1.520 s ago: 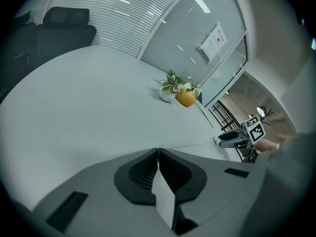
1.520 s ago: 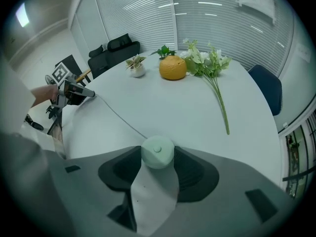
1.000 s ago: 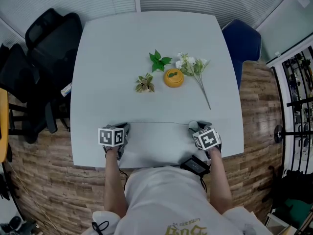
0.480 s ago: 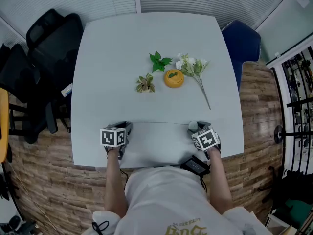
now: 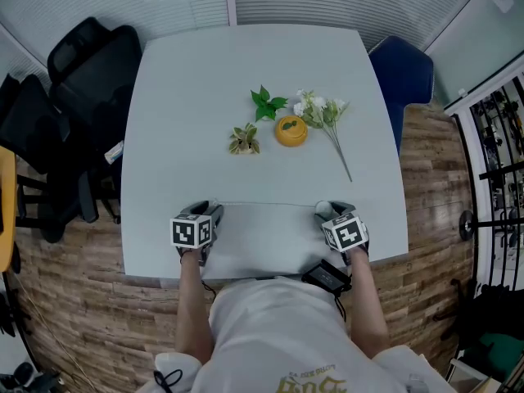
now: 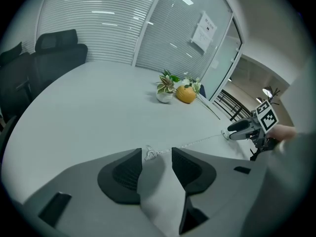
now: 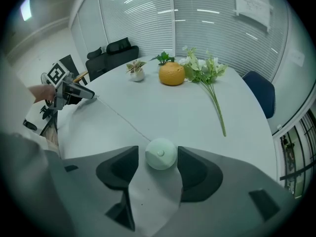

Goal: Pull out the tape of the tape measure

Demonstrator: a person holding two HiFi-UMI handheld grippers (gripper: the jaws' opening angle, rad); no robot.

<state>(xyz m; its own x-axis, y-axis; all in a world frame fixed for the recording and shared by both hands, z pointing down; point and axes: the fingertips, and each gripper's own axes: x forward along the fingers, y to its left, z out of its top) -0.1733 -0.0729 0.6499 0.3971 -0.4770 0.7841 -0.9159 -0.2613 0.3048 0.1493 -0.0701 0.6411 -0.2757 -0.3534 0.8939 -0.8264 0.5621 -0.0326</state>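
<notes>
The left tongs (image 6: 157, 152) have just been opening, from tight together to moderately wide; the tape's metal end tab (image 6: 149, 153) now lies loose on the worktop (image 5: 246, 72) at the mouth of the jaws, just ahead of the pads, and neither pad presses on it. The right tongs (image 5: 329, 211) have also opened a little further and stand wide; the round pale case (image 7: 161, 153) of the tape measure sits between the jaws, with a slight gap showing on one side and the other side very near, so I judge it released, not squeezed.

The tape (image 5: 266, 205) lies drawn out in a thin straight line across the worktop, from the left tongs at 9 o'clock to the case at 3 o'clock, near the 6 o'clock edge; it keeps the same line and reach as a second ago, and neither hand has shifted in the head view.

Judged from that, the pull itself looks done: the tape is out and both ends are being let go; it has not sprung back into the case so far as these views show. The flowers (image 5: 326, 113) and the small yellow pot (image 5: 291, 129) sit well apart toward 12 o'clock, clear of the tape.
</notes>
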